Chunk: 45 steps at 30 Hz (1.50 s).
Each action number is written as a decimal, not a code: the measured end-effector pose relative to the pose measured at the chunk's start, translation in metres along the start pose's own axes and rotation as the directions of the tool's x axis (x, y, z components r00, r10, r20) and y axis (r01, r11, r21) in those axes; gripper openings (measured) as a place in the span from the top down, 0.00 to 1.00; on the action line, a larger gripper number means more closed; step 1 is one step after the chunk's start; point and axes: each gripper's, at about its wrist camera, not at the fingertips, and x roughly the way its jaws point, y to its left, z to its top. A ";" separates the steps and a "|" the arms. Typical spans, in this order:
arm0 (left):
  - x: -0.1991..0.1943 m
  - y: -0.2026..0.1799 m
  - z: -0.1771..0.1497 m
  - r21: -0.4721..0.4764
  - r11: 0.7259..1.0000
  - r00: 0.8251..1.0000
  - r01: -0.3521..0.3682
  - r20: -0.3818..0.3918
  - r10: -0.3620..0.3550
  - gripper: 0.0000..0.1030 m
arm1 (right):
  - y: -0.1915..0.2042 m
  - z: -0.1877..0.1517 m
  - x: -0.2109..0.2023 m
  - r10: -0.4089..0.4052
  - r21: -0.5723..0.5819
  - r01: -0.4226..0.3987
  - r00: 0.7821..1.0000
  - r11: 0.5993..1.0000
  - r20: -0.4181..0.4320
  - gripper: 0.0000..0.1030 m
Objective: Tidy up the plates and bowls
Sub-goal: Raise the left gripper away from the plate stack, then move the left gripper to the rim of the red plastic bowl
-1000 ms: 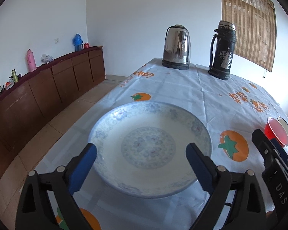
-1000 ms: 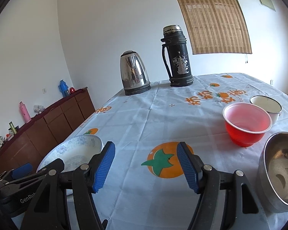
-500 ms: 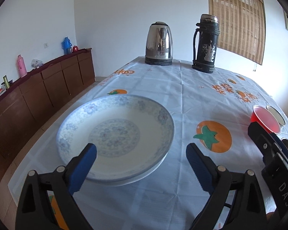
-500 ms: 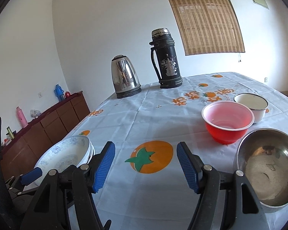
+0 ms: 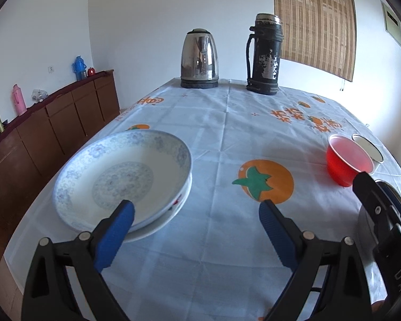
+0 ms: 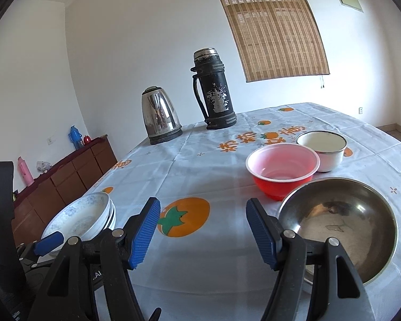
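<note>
Item 1, my right gripper (image 6: 201, 231): fingers spread wide, nothing between them, over bare cloth. Item 2, my left gripper (image 5: 196, 234): fingers likewise wide and empty, its left finger (image 5: 115, 234) overlapping the plate stack's rim in view; contact unclear.

Item 3, steel bowl (image 6: 339, 227): just right of my right fingers, near the table's near edge; right hand nearer. Item 4, red bowl (image 6: 282, 169) touching white enamel bowl (image 6: 322, 148), beyond it. Item 5, stacked plates (image 5: 120, 176): near the table's left edge, left hand nearer. Bowls unstacked; I judge nesting comes next.
</note>
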 end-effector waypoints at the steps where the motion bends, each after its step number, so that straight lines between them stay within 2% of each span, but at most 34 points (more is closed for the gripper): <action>1: -0.001 -0.004 -0.001 0.005 1.000 1.000 0.005 0.000 -0.005 0.07 | -0.003 0.000 -0.003 -0.008 -0.001 0.008 1.000 1.000 0.005 0.33; 18: -0.029 -0.065 -0.006 0.086 0.993 0.997 0.078 0.006 -0.079 0.07 | -0.073 0.010 -0.069 -0.101 0.053 0.097 0.991 0.994 0.086 0.33; 28: -0.044 -0.086 -0.001 0.131 0.985 0.993 0.110 0.027 -0.114 0.07 | -0.099 0.021 -0.096 -0.140 0.054 0.134 0.984 0.989 0.112 0.33; 37: -0.019 -0.100 0.004 0.148 0.977 0.988 0.154 -0.036 -0.150 0.07 | -0.117 0.028 -0.092 -0.166 0.045 0.163 0.981 0.986 0.096 0.32; 45: 0.002 -0.102 0.010 0.149 0.975 0.986 0.163 -0.070 -0.154 0.07 | -0.140 0.033 -0.072 -0.183 0.056 0.181 0.982 0.982 0.037 0.32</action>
